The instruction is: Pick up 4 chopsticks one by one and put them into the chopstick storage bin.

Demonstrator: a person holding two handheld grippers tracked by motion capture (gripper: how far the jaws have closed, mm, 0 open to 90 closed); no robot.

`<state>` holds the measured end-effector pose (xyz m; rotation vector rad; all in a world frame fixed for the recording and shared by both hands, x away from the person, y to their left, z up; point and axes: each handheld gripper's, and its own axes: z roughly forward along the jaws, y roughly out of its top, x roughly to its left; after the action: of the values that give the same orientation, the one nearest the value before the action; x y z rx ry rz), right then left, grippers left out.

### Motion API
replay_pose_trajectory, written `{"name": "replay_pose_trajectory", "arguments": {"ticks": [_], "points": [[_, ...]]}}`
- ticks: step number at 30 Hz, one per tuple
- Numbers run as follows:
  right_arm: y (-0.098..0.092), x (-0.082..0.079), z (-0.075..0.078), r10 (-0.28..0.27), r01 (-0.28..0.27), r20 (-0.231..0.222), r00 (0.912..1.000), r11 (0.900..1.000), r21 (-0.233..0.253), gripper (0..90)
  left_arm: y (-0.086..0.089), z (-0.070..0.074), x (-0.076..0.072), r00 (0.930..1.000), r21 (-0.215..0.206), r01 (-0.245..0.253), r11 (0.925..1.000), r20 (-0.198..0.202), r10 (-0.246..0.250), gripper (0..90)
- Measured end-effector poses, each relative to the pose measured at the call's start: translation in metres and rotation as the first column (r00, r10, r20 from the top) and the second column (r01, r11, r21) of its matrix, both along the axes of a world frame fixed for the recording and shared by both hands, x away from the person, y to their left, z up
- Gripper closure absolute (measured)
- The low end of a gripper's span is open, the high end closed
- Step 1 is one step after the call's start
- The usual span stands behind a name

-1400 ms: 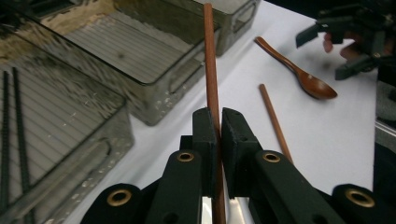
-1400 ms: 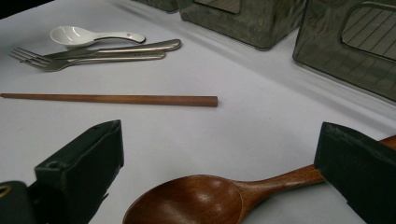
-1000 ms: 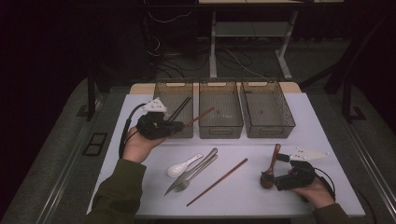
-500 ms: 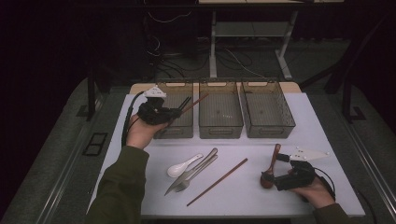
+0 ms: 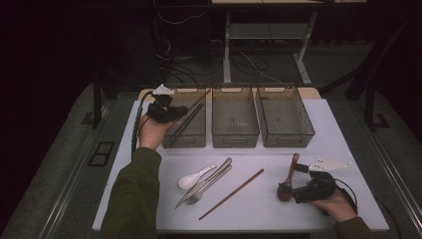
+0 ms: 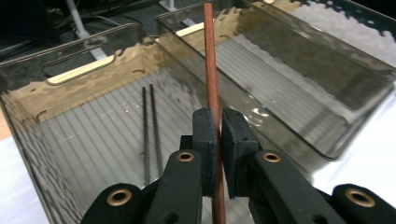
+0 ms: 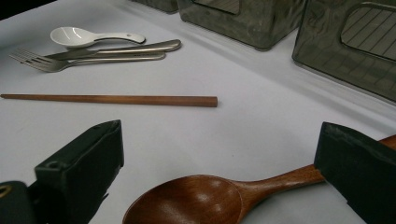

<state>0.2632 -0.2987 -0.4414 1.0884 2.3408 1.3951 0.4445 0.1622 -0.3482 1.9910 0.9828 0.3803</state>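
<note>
My left gripper hangs over the left smoky bin, shut on a brown wooden chopstick that slants toward the bin's far end. In the left gripper view the jaws pinch that chopstick above two thin dark chopsticks lying on the bin floor. At the table's front right my right gripper stands open. Its jaws straddle the bowl and neck of a brown wooden spoon lying flat on the table.
Middle bin and right bin stand beside the left one along the back. On the white table lie a second brown chopstick, a white ceramic spoon, and a metal fork and knife.
My left gripper carried the brown chopstick away from the person and now holds it over the left bin. The right gripper and the spoon stayed put.
</note>
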Motion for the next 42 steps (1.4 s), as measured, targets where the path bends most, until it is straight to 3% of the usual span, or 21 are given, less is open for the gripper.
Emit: {"name": "replay_pose_trajectory", "arguments": {"ticks": [10, 15, 25, 38, 42], "points": [[0.0, 0.0, 0.0, 0.002, -0.002, 0.001, 1.0, 1.0, 0.0, 1.3, -0.004, -0.012, 0.028, 0.9984, -0.012, -0.055, 0.9984, -0.016, 0.055, 84.1], [0.0, 0.0, 0.0, 0.002, -0.002, 0.001, 1.0, 1.0, 0.0, 1.3, -0.005, -0.02, 0.036, 0.9964, 0.002, -0.077, 0.997, -0.036, 0.077, 84.0], [-0.001, -0.001, 0.001, 0.003, -0.003, 0.004, 1.0, 1.0, 0.0, 1.3, -0.009, -0.032, 0.042, 0.989, 0.039, -0.122, 0.9918, -0.079, 0.125, 83.9], [-0.001, -0.001, 0.001, 0.006, -0.006, 0.005, 1.0, 1.0, -0.001, 1.3, -0.001, -0.032, 0.046, 0.9778, 0.033, -0.187, 0.9818, -0.089, 0.19, 83.2], [-0.001, -0.001, 0.001, 0.007, -0.007, 0.007, 1.0, 1.0, -0.001, 1.3, 0.002, -0.033, 0.046, 0.9766, 0.026, -0.193, 0.9809, -0.092, 0.195, 78.3]]}}
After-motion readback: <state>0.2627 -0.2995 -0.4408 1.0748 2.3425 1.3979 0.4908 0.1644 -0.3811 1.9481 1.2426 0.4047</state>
